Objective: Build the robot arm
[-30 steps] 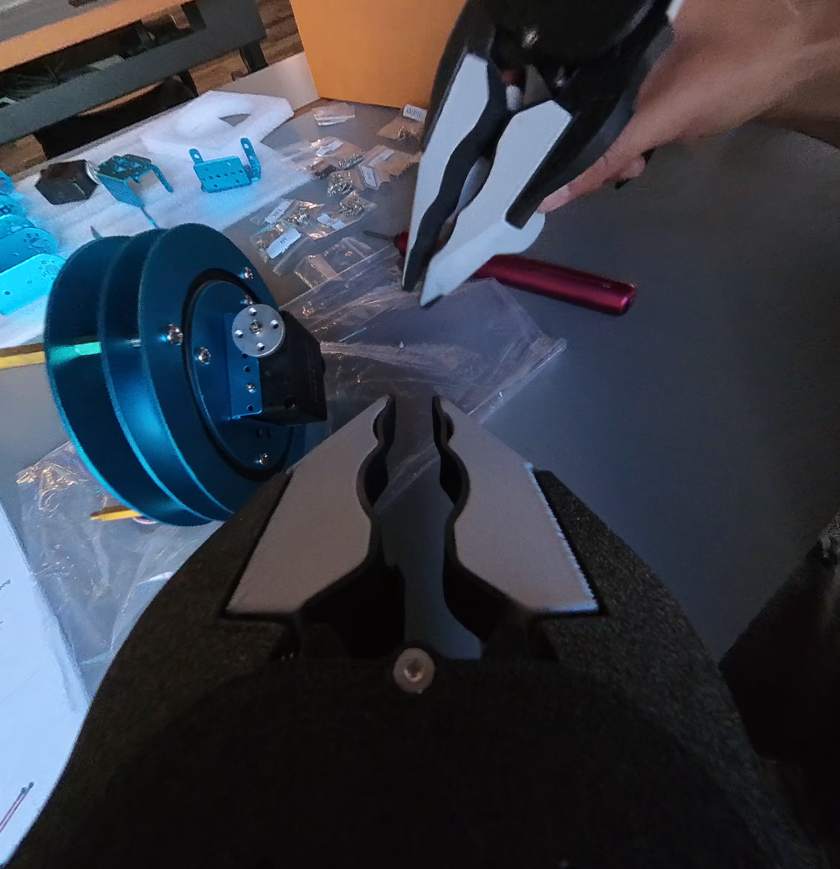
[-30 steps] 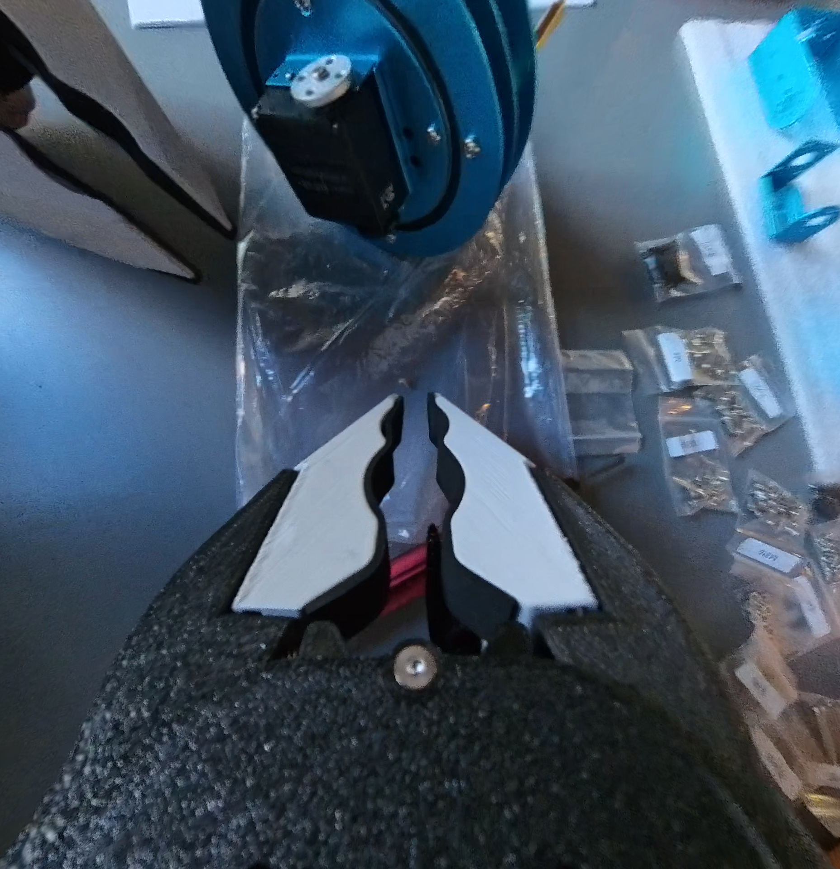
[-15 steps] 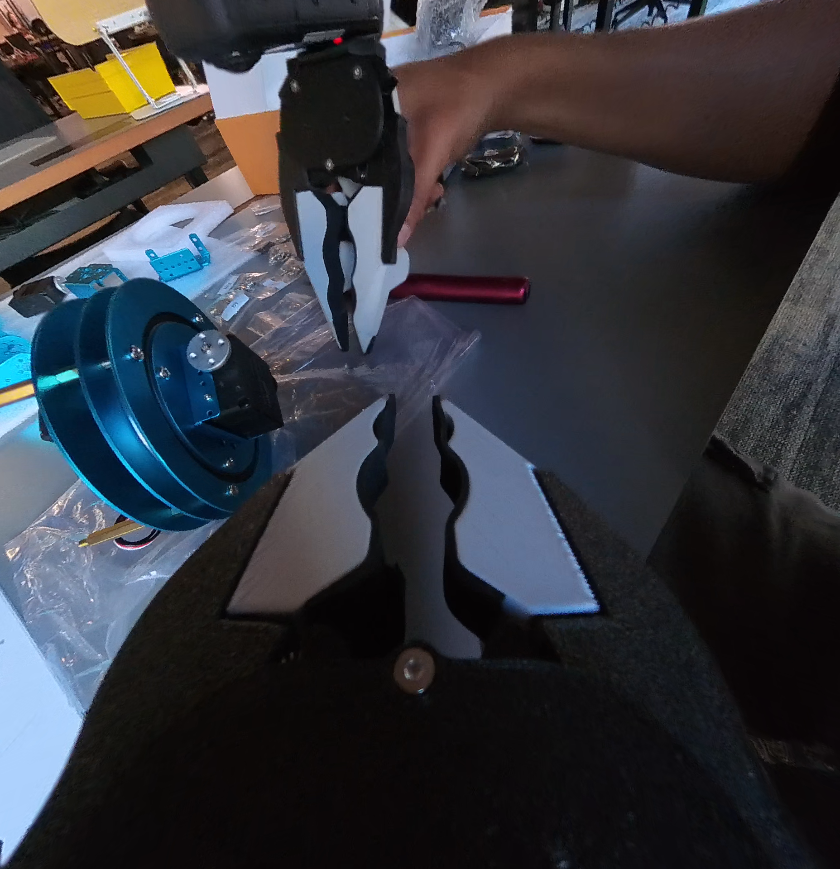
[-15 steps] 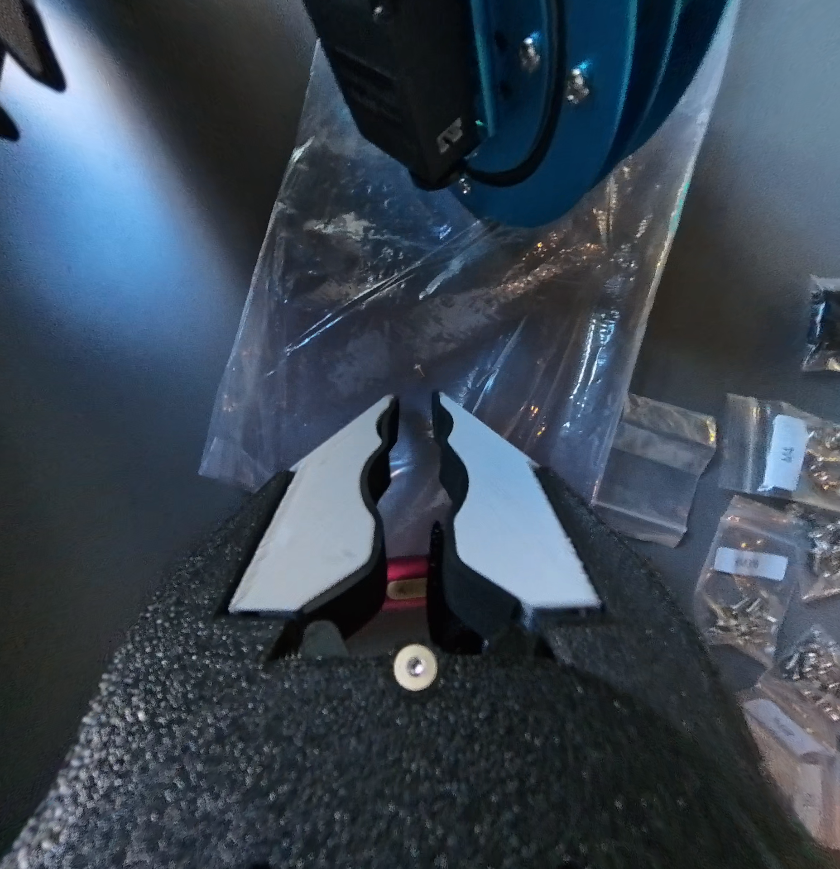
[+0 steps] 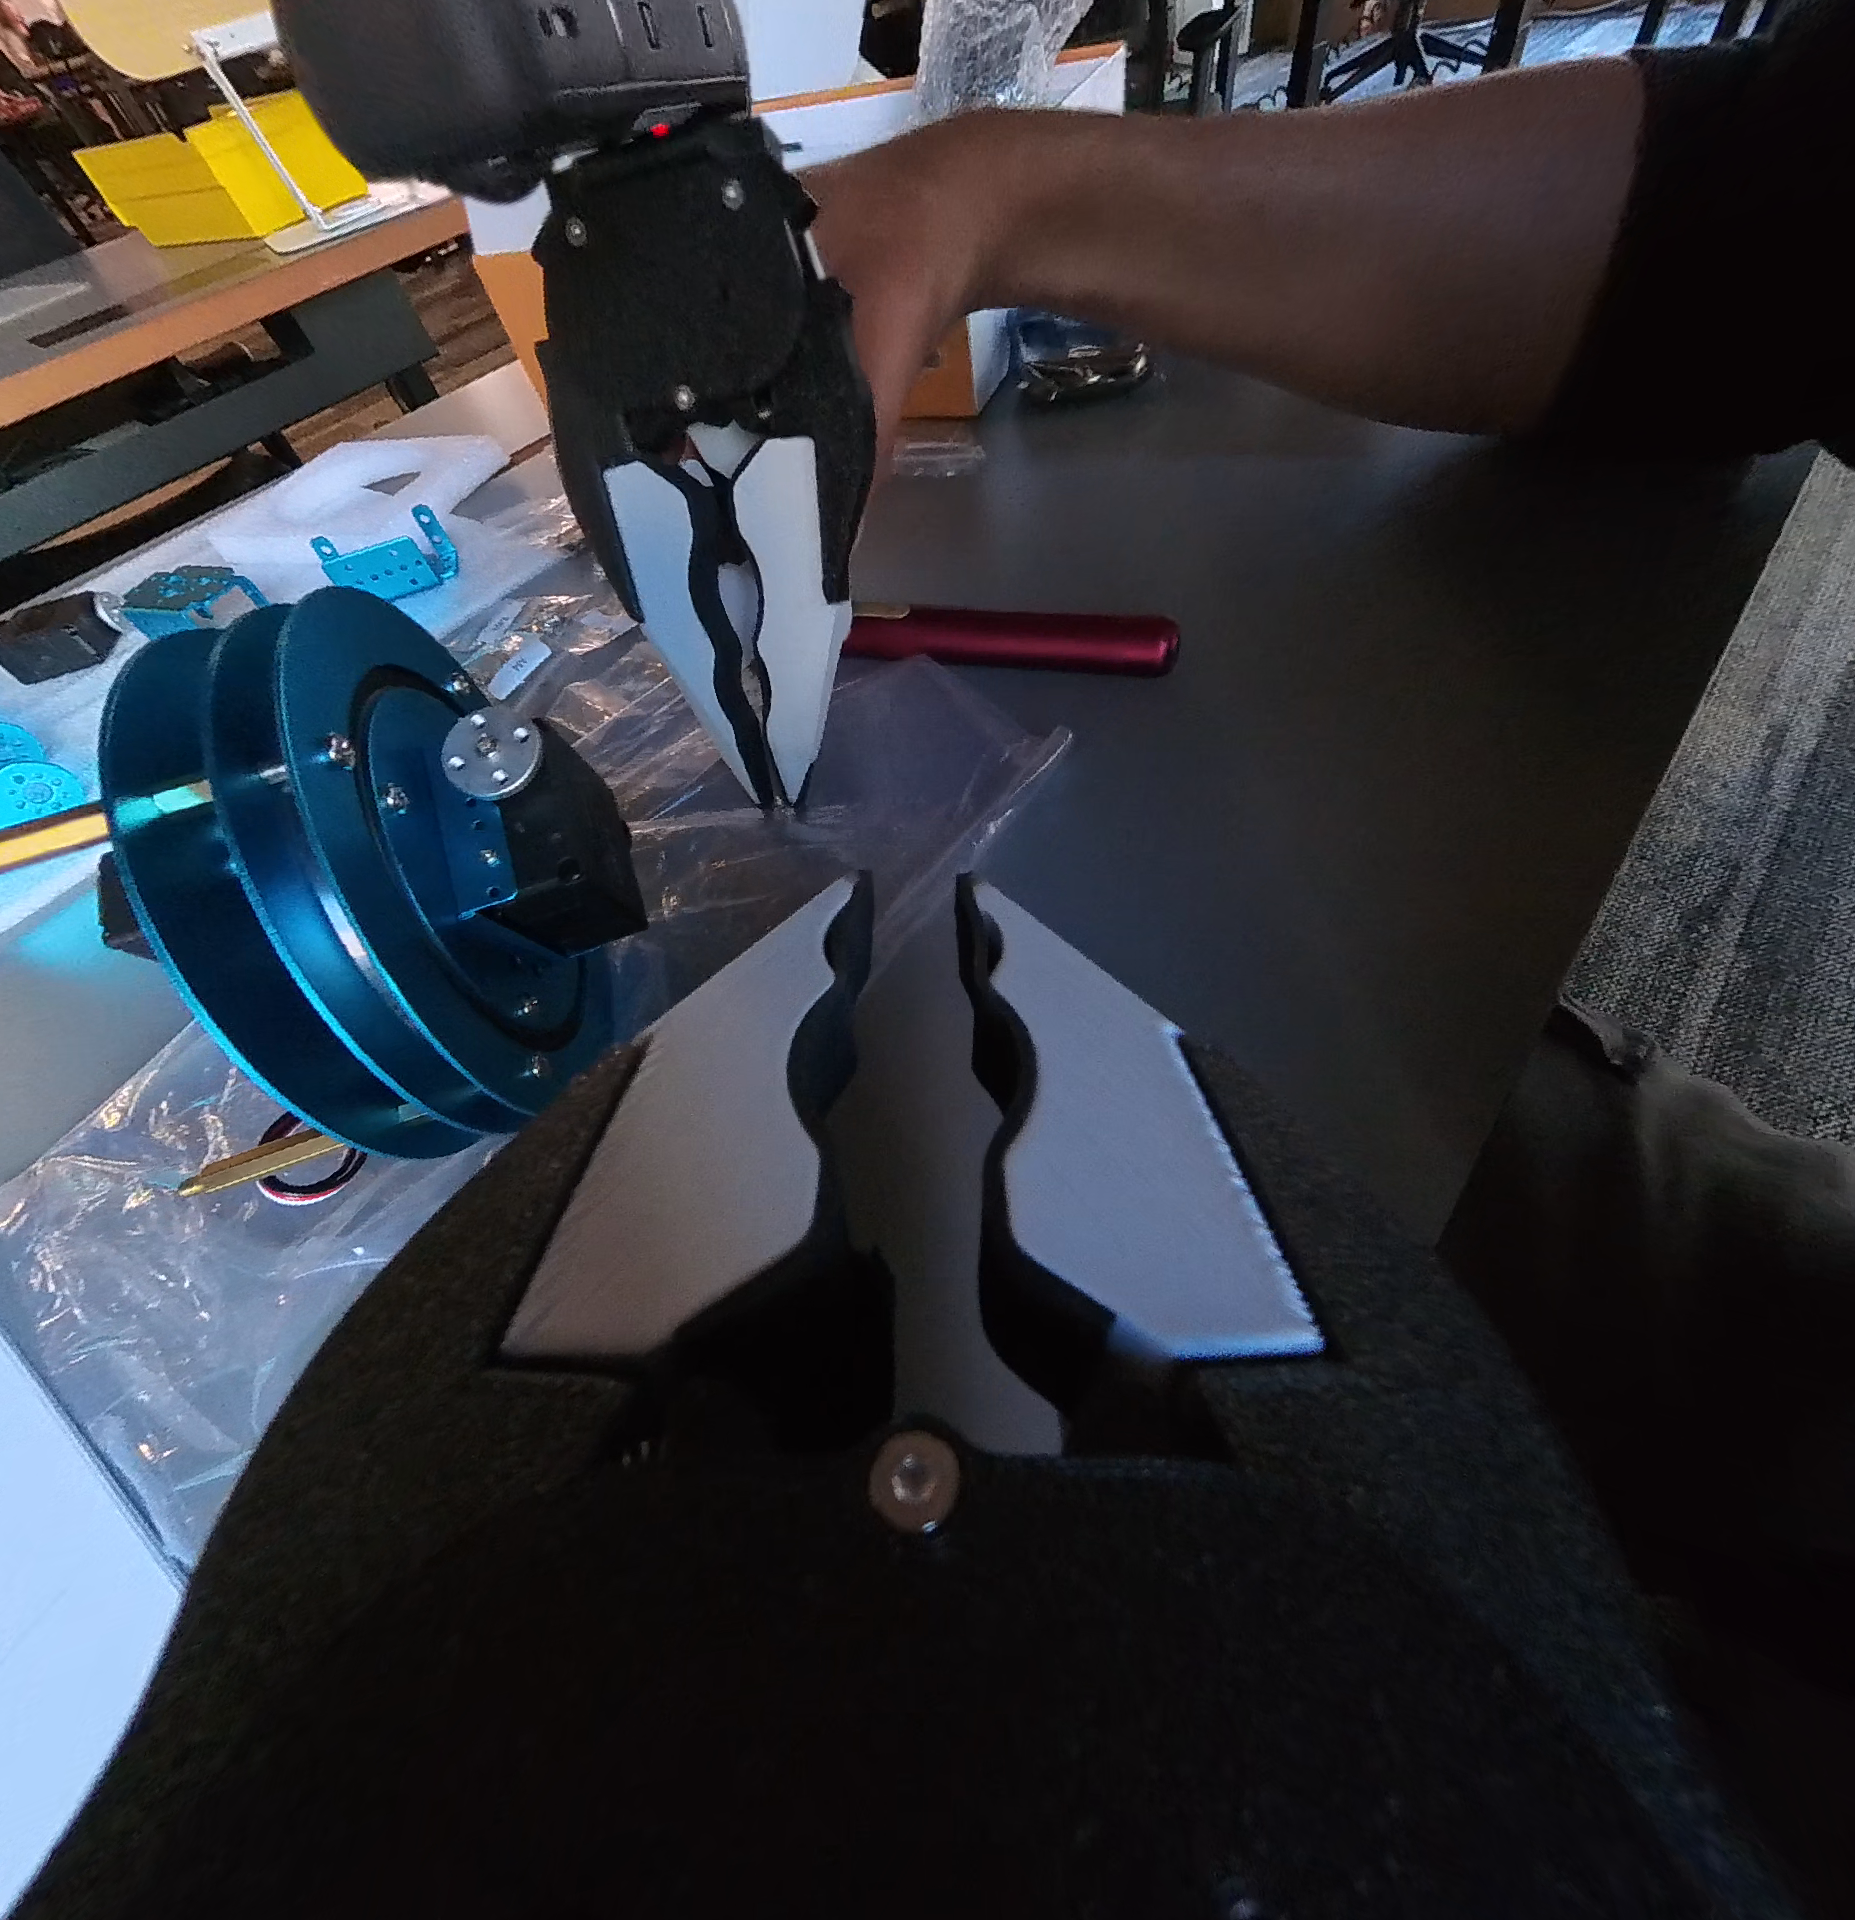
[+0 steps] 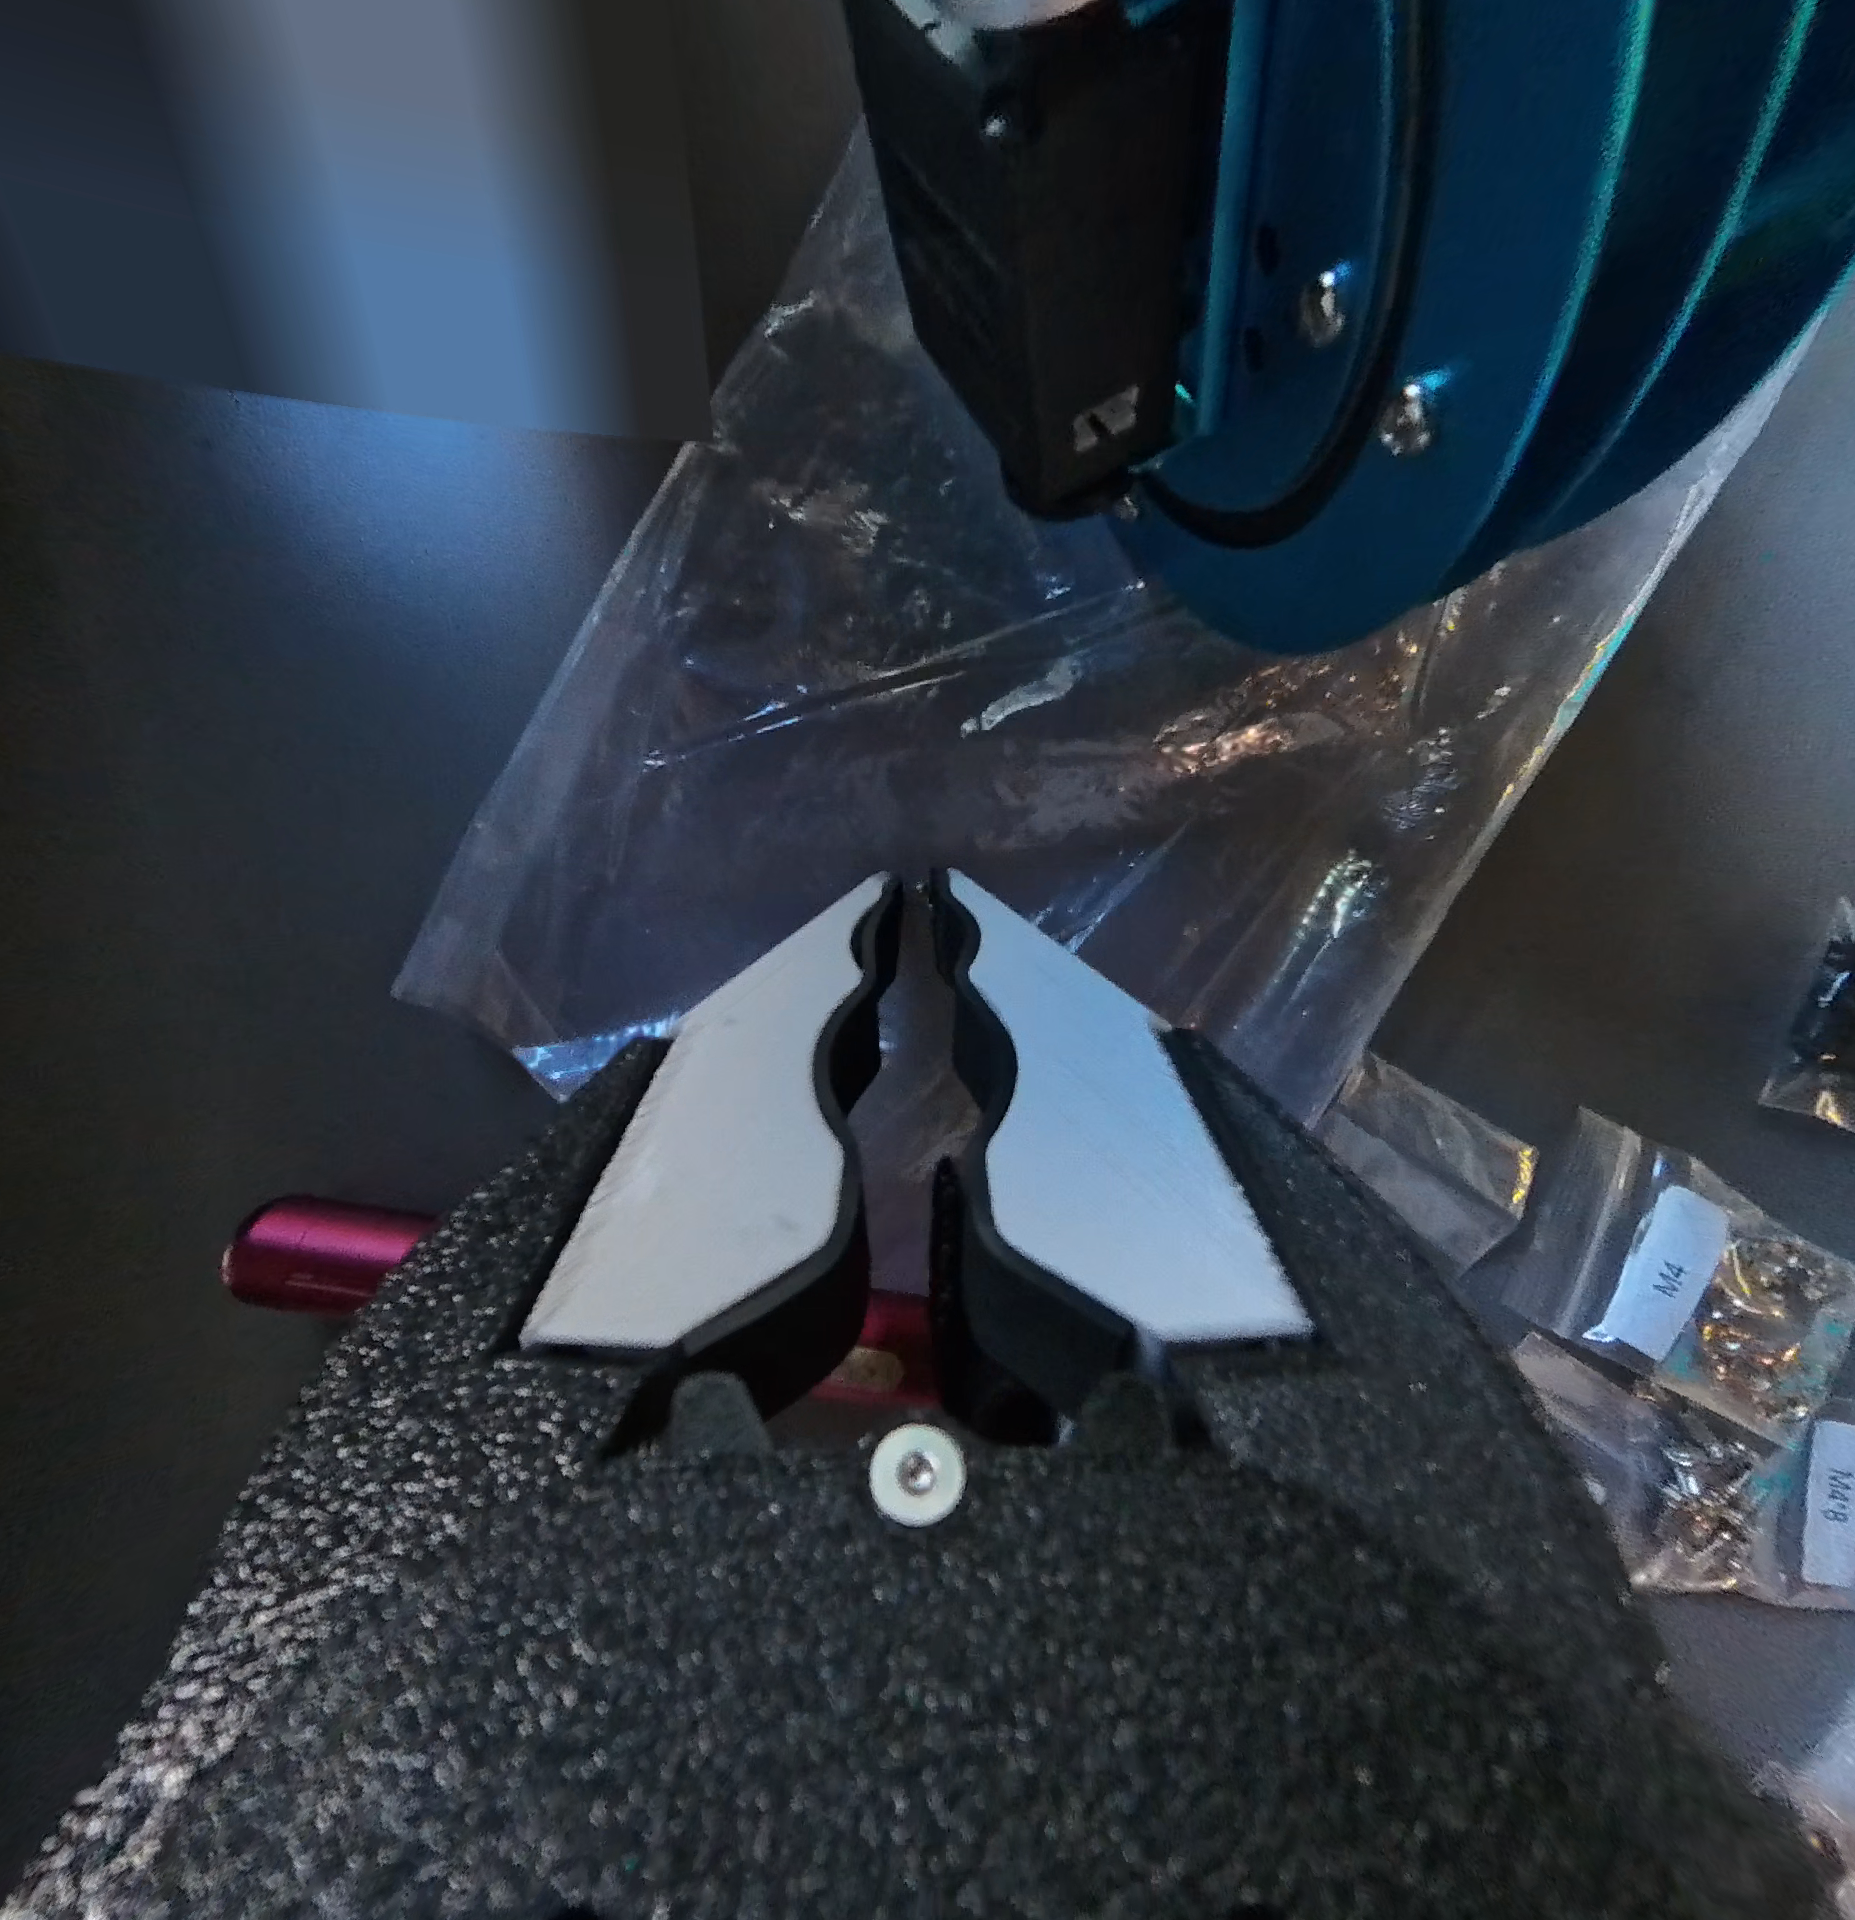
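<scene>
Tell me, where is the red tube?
The red tube lies flat on the dark table in the left wrist view, behind the right claw, just past the clear bag.

Lettered items, wording not transcribed:

1. Small clear bag of screws (image 6: 1723, 1309) on the counter (image 6: 175, 831), bearing a white label with a short printed code.
2. Second clear bag of screws (image 6: 1775, 1507), just beside the first, bearing a like white label.
3. Clear bag (image 5: 533, 649) behind the blue wheel, with a white label; print too small to read.
4. White printed sheet (image 5: 29, 1538) at the counter's near left edge; only faint traces of fine print showed.
</scene>
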Demonstrator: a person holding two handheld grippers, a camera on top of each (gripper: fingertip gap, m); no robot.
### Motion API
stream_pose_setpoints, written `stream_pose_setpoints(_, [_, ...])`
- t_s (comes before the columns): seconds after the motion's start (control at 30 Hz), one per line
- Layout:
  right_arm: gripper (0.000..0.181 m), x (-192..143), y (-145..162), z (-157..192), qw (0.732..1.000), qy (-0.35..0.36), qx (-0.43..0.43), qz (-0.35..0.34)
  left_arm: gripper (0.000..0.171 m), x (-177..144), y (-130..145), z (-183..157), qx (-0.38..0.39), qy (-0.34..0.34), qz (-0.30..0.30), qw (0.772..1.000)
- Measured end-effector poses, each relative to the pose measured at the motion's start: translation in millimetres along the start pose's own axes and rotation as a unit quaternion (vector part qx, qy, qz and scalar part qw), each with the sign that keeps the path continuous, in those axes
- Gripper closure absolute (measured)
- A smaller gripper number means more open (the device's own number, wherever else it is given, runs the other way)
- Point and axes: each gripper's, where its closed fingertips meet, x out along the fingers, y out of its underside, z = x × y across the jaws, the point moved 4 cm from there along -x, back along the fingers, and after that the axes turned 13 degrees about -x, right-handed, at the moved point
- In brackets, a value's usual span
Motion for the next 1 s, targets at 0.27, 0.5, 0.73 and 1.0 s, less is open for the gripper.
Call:
stream_pose_setpoints(0.27, [0.176,-2.0,3.9,0.7,1.000,-0.006,0.008,-0.005,0.157,-1.9,1.6,4.2,-0.004,-0.008,0.000,1.000])
stream_pose_setpoints(0.5, [0.174,-3.6,5.7,1.4,1.000,-0.008,0.014,-0.005,0.157,-4.2,-1.4,4.1,-0.007,-0.014,-0.001,1.000])
stream_pose_setpoints(0.73, [0.171,-6.4,5.3,0.5,1.000,-0.002,0.010,-0.003,0.157,-5.5,-4.1,-1.6,0.000,-0.008,-0.007,1.000])
stream_pose_setpoints(1.0, [0.175,-4.6,6.8,-1.6,1.000,0.009,0.008,0.017,0.156,-5.7,-4.3,-2.5,0.002,-0.008,-0.008,1.000])
